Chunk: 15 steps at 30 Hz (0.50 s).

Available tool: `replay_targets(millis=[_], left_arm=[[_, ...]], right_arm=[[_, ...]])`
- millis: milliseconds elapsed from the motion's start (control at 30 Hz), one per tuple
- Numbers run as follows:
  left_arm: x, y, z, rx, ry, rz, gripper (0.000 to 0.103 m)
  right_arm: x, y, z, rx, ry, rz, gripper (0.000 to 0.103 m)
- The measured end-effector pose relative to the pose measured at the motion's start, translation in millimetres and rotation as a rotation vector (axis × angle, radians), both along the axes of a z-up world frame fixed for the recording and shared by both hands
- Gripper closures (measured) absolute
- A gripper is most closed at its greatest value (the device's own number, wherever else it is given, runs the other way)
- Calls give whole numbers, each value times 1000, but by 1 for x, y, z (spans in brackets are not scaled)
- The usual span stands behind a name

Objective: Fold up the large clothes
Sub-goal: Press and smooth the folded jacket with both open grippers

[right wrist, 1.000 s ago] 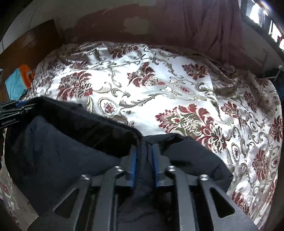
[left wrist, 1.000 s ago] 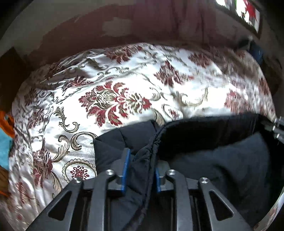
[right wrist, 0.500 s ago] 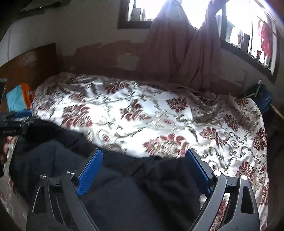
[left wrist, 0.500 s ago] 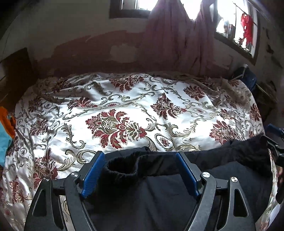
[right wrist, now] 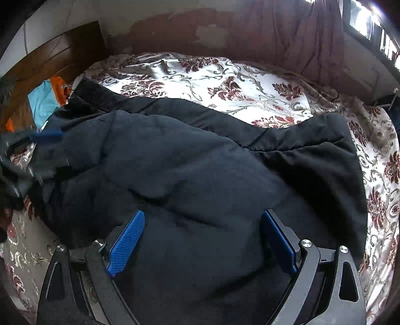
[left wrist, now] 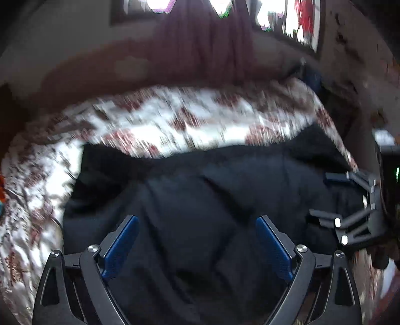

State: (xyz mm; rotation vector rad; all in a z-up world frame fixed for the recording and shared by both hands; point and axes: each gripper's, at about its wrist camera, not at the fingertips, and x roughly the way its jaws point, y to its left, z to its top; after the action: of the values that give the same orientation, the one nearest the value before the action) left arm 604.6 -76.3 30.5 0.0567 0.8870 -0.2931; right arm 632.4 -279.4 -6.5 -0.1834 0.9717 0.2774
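A large dark navy padded garment [right wrist: 190, 160] lies spread on the floral bedspread [right wrist: 250, 82], its far edge folded over as a black band. It also fills the lower left wrist view [left wrist: 205, 195], which is blurred. My left gripper [left wrist: 197, 225] is open above the garment, holding nothing. My right gripper [right wrist: 202, 220] is open above the garment, holding nothing. The right gripper shows at the right edge of the left wrist view [left wrist: 350, 200]. The left gripper shows at the left edge of the right wrist view [right wrist: 27, 150].
A wooden headboard [right wrist: 57, 55] stands at the far left. A blue and orange cloth [right wrist: 47, 95] lies beside it. A maroon curtain [right wrist: 295, 42] hangs on the far wall under a window [left wrist: 287, 20]. The bedspread extends beyond and to the right of the garment.
Both grippers were shut on the garment's edge a second ago. They opened and let it go. The garment now lies flatter on the bed, and both grippers have pulled back over it.
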Motion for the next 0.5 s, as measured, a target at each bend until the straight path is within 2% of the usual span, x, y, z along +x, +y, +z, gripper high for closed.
replay_targets(millis=[67, 167, 267, 400, 500], left_arm=[[8, -6, -17, 11, 70, -13, 9], [24, -10, -36, 41, 125, 20, 9], [39, -10, -40, 28, 140, 53, 7], [59, -11, -44, 48, 147, 94, 0], [72, -5, -51, 42, 154, 128, 0]], right_arm=[[6, 0, -4, 1, 0, -7, 12], [16, 1, -10, -6, -1, -6, 11], [31, -1, -19, -5, 15, -15, 1], [52, -5, -28, 33, 41, -40, 1], [63, -5, -32, 35, 48, -57, 1]])
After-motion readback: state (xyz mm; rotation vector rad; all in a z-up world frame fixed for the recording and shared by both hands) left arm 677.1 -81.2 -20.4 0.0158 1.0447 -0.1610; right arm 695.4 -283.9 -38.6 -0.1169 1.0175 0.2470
